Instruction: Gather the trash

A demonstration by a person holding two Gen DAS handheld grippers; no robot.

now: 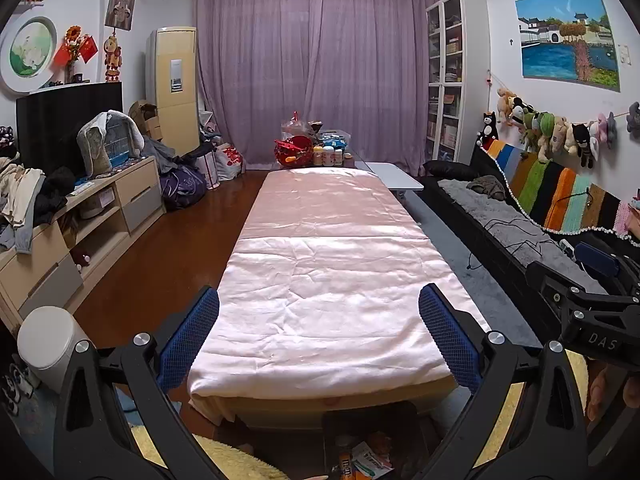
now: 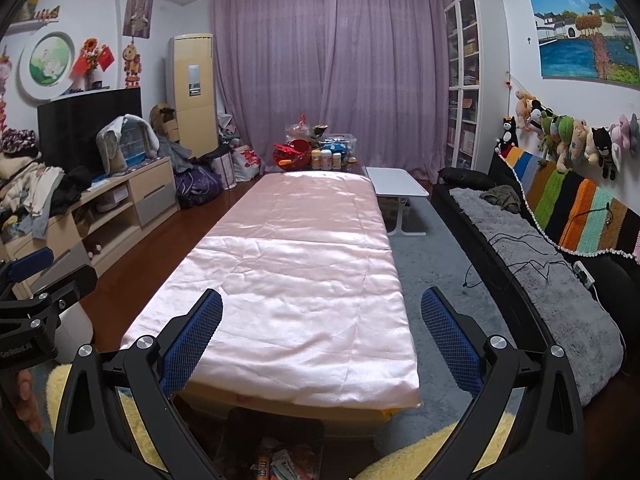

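Note:
Several pieces of trash, snack wrappers and packets [image 1: 362, 460], lie in a dark bin [image 1: 332, 420] on the floor below the near end of the long table; the trash also shows in the right wrist view [image 2: 276, 462]. My left gripper [image 1: 318, 340] is open and empty, held above the table's near end. My right gripper [image 2: 320, 340] is open and empty at about the same height. Each gripper's black body shows in the other's view, at the right edge [image 1: 592, 320] and the left edge [image 2: 28, 320]. The table's pink cloth [image 1: 324, 272] bears no loose item near me.
A white lidded bin [image 1: 48, 340] stands on the floor at the left. Bottles and a red basket [image 1: 294, 150] crowd the table's far end. A TV cabinet [image 1: 80, 224] runs along the left, a black sofa [image 2: 540, 272] along the right. A small white side table [image 2: 400, 188] stands beside the long table.

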